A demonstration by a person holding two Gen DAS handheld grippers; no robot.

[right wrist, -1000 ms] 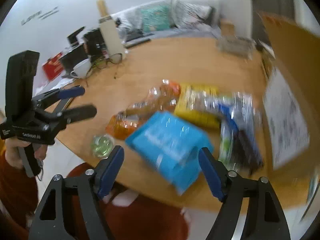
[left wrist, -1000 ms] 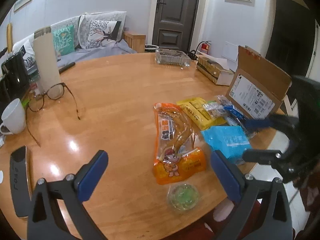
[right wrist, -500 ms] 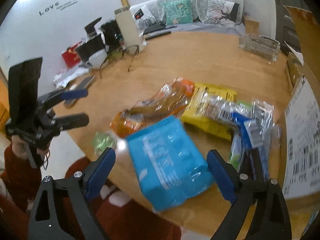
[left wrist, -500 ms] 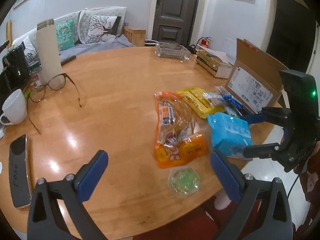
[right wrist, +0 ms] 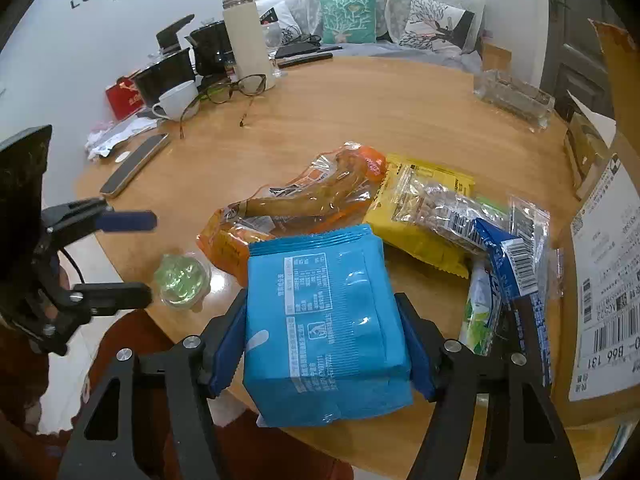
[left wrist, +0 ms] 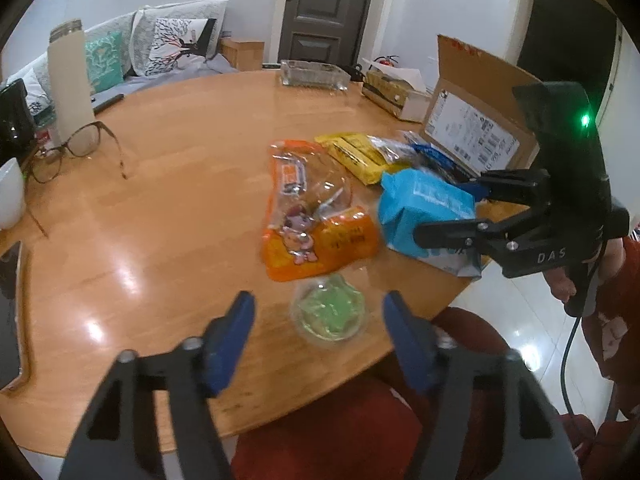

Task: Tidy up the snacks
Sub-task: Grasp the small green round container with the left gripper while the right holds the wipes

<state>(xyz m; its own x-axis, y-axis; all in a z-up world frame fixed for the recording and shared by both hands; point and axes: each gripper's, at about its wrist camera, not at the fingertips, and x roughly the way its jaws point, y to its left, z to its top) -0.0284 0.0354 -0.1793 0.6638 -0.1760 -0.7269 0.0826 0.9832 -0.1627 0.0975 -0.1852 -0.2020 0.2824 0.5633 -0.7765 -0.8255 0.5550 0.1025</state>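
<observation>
Your right tongs (right wrist: 322, 344) are closing around the blue packet (right wrist: 324, 320), pads at its sides; left tongs (left wrist: 318, 332), empty, narrow toward the jelly cup (left wrist: 329, 310). Next: lift toward the cardboard box (left wrist: 476, 136).

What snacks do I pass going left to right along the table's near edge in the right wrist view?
Green jelly cup → blue packet between the closing right gripper → green-and-white wrapper → cardboard box.

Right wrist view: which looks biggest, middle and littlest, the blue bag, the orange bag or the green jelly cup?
1. Blue bag, though it's nearest the camera.
2. Orange bag, partly hidden.
3. Green jelly cup, clearly littlest.
</observation>
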